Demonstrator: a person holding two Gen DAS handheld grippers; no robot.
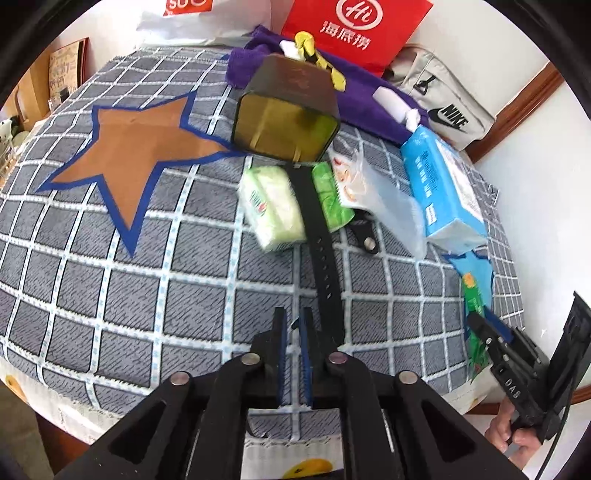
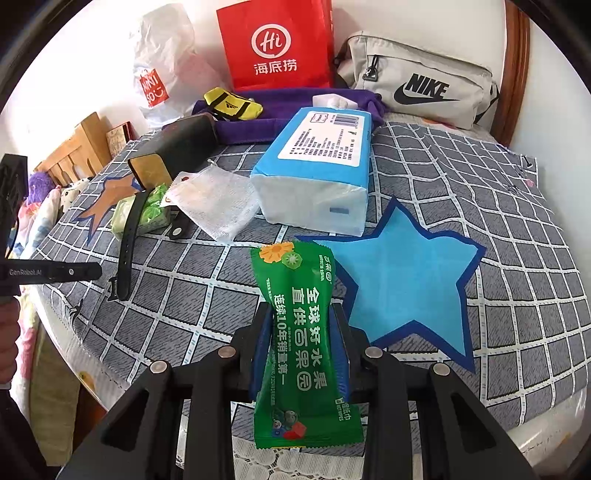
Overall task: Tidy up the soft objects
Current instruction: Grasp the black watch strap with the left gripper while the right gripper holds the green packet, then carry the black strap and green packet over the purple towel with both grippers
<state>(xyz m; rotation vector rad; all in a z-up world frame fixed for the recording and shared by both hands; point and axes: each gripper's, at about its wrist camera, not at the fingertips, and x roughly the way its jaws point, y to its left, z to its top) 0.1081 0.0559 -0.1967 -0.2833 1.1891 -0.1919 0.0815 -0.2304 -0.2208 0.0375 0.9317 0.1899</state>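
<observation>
Work surface: a table covered by a grey cloth (image 2: 480, 192) with a white grid pattern. Rear boundary: a plain white wall (image 2: 207, 33), evenly lit by bright daylight. A brown wooden trim (image 1: 524, 107) runs along the wall at the right in the left wrist view; a curved brown wooden frame (image 2: 517, 55) stands at the upper right in the right wrist view. A light wooden slatted furniture piece (image 2: 74, 155) stands beyond the table's left edge
</observation>
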